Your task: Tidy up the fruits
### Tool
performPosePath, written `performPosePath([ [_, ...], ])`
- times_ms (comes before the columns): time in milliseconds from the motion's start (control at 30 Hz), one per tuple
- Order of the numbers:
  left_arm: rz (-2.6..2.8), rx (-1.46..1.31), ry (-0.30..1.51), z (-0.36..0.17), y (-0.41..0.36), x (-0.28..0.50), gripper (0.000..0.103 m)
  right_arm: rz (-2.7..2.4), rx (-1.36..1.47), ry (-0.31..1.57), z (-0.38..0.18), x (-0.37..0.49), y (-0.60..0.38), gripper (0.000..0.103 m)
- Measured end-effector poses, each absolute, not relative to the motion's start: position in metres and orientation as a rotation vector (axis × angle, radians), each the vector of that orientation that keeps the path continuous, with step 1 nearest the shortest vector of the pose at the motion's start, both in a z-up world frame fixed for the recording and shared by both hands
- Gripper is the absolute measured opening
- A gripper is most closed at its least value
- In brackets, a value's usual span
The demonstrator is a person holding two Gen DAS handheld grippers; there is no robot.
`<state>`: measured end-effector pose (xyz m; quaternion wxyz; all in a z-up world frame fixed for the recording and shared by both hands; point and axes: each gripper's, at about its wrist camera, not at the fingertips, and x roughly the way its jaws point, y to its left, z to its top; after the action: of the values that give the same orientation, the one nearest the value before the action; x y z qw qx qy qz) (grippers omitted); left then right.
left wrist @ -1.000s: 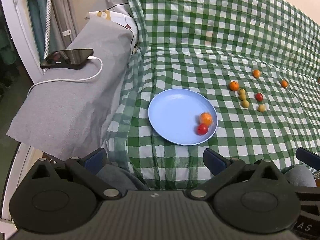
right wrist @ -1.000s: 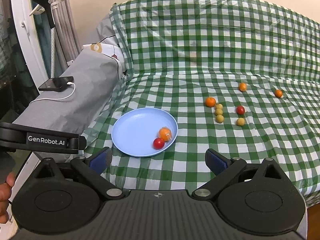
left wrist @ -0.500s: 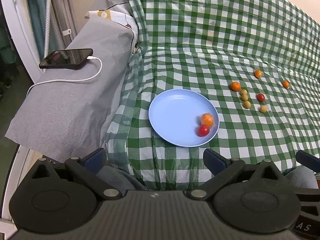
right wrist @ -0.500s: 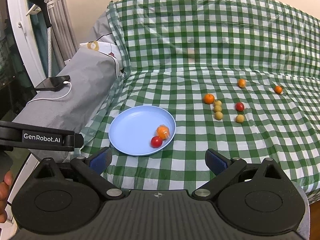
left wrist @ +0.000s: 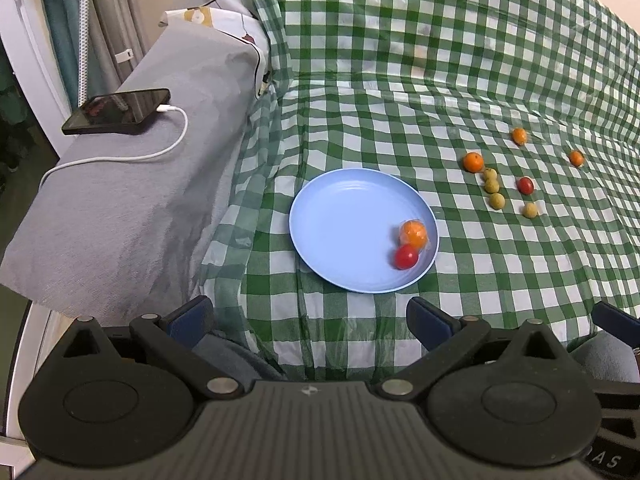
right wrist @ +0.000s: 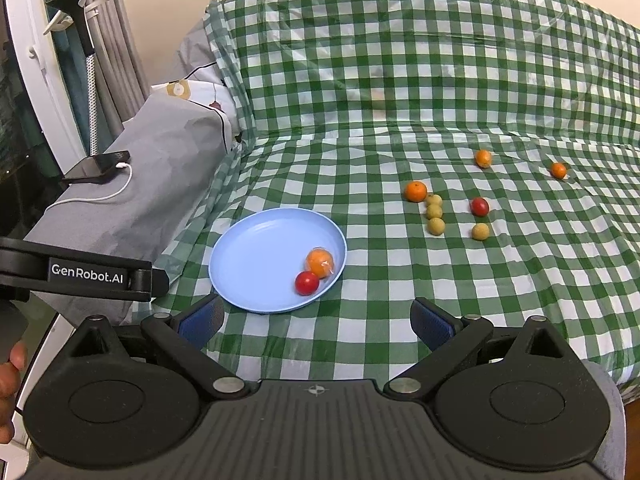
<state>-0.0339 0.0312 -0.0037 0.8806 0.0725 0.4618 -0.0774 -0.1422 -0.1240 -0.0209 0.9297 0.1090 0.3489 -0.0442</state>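
Covering the sofa seat and back, a green-and-white checked cloth (right wrist: pixel 400 80) was the largest thing in sight, with a grey armrest (left wrist: pixel 132 184) to its left bearing a black phone (left wrist: pixel 118 111) on a white cable (left wrist: pixel 132 156). Both grippers hung back over the front edge of the seat: the left gripper (left wrist: pixel 310 316) and the right gripper (right wrist: pixel 316 316) each had their blue-padded jaws spread wide apart, holding nothing. On the cloth lay a light blue plate (right wrist: pixel 256 256), and in its right part sat a wrapped orange fruit (right wrist: pixel 319 262) touching a red tomato (right wrist: pixel 307 282). Well to the right of the plate, loose fruit was scattered on the cloth: a bare orange (right wrist: pixel 415 191), three yellow-green fruits (right wrist: pixel 434 212) in a short line just beside it, another red tomato (right wrist: pixel 479 206), a fourth yellow-green one (right wrist: pixel 480 231), and two small oranges (right wrist: pixel 483 158) farther back.
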Motion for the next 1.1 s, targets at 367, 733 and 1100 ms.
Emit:
performPosePath([
  [367,-0.166,0.162,0.987,-0.011,0.014,-0.01,0.103,-0.11,0.26,0.744,-0.035,-0.126,-0.142,0.099],
  [733,-0.171,0.176,1.017,-0.024,-0.02,0.02,0.103,-0.163,0.309,0.757,-0.05,-0.103,-0.178,0.099],
  [1100,-0.232,0.226,1.04,-0.045,-0.079,0.058,0.103,-0.263,0.352,0.742,-0.072,-0.08,-0.224,0.099],
])
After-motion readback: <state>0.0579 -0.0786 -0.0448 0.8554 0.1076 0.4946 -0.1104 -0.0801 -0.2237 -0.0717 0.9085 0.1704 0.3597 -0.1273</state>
